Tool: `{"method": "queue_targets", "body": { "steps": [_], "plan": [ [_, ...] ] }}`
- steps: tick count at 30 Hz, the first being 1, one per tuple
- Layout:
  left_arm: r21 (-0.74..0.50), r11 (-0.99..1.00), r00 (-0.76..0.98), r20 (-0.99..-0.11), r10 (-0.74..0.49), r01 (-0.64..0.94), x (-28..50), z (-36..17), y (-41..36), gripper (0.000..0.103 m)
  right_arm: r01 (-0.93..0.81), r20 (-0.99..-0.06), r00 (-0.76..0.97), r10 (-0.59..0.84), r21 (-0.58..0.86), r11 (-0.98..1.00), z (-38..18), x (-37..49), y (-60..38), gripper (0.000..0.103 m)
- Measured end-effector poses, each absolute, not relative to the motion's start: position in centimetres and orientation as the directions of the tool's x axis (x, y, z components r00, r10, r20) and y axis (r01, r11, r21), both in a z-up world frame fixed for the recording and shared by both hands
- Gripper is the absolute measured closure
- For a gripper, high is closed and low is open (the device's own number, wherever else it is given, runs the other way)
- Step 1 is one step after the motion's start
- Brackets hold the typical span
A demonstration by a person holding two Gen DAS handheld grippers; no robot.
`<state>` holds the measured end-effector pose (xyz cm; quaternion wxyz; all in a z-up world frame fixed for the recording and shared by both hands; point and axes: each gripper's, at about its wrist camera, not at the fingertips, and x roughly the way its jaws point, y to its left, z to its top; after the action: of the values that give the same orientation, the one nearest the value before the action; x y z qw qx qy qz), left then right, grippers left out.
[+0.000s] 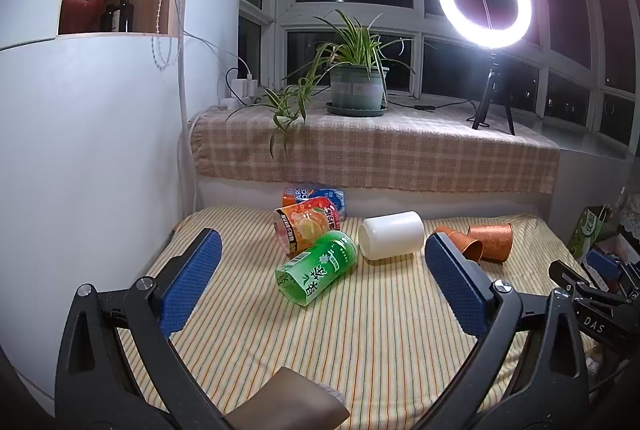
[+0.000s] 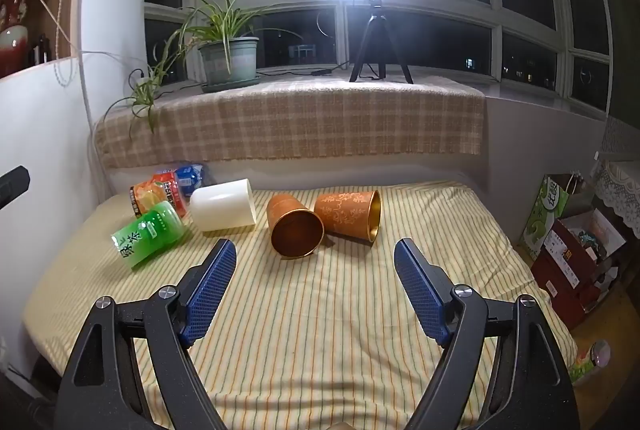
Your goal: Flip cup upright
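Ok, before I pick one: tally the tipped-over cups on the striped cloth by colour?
Green cup: 1
Orange fruit-print cup: 1
Blue-label cup, partly hidden at the back: 1
White cup: 1
Copper cups, plain and patterned: 2
Total: 6, all lying on their sides.

Six cups lie on their sides on the striped cloth: one green translucent plastic cup (image 1: 316,267) (image 2: 149,232), one orange printed plastic cup (image 1: 306,224) (image 2: 158,194), one blue printed cup (image 1: 320,196) (image 2: 190,173), one white plastic cup (image 1: 391,235) (image 2: 224,204) and two copper-coloured metal cups (image 2: 294,228) (image 2: 349,213). Behind them stand one potted spider plant (image 1: 356,85) and one ring light (image 1: 484,2).
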<state>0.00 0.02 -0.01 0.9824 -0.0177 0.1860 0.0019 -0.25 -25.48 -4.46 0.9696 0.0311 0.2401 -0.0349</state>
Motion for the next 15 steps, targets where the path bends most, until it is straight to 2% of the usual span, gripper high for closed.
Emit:
{"method": "queue_targets", "body": {
  "steps": [15],
  "plan": [
    [-0.034, 0.999, 0.930, -0.367, -0.003, -0.011, 0.01, 0.00, 0.01, 0.000, 0.080, -0.474, 0.879, -0.052, 0.041, 0.996, -4.68, -0.20, -25.40, 0.022]
  ]
}}
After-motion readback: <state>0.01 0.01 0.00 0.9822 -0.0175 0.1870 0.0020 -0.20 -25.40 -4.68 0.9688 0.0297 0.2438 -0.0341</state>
